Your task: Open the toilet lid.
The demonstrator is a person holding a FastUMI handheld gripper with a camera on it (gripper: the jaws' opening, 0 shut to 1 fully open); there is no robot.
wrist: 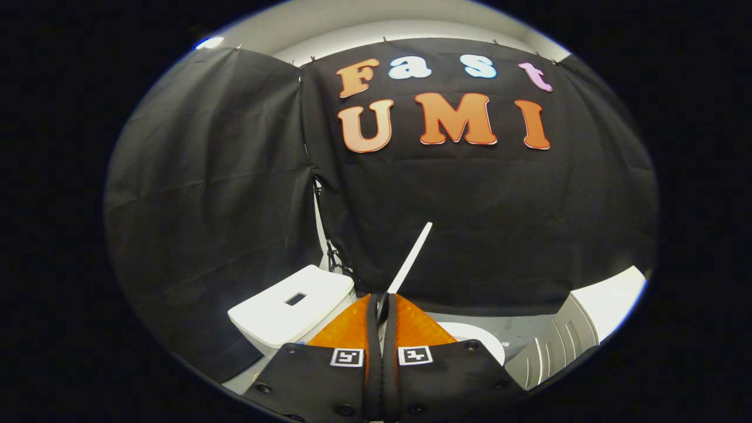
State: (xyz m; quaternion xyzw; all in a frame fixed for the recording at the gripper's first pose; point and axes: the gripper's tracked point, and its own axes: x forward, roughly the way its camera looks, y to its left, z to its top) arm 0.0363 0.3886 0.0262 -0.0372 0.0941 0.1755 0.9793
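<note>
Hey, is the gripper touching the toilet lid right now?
Touching. In the gripper view the raised toilet lid runs edge-on down between the fingertips of the gripper, which close on it with no gap.

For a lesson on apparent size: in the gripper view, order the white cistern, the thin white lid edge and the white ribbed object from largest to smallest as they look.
1. White cistern.
2. White ribbed object, cut off, so unsure.
3. Thin white lid edge, held edge-on between the gripper fingers.

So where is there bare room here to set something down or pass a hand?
The flat top of the white toilet tank is bare apart from its button. Crowded: the gripper is shut on the thin white toilet lid, raised edge-on. A white ribbed object borders the bowl's far side.
</note>
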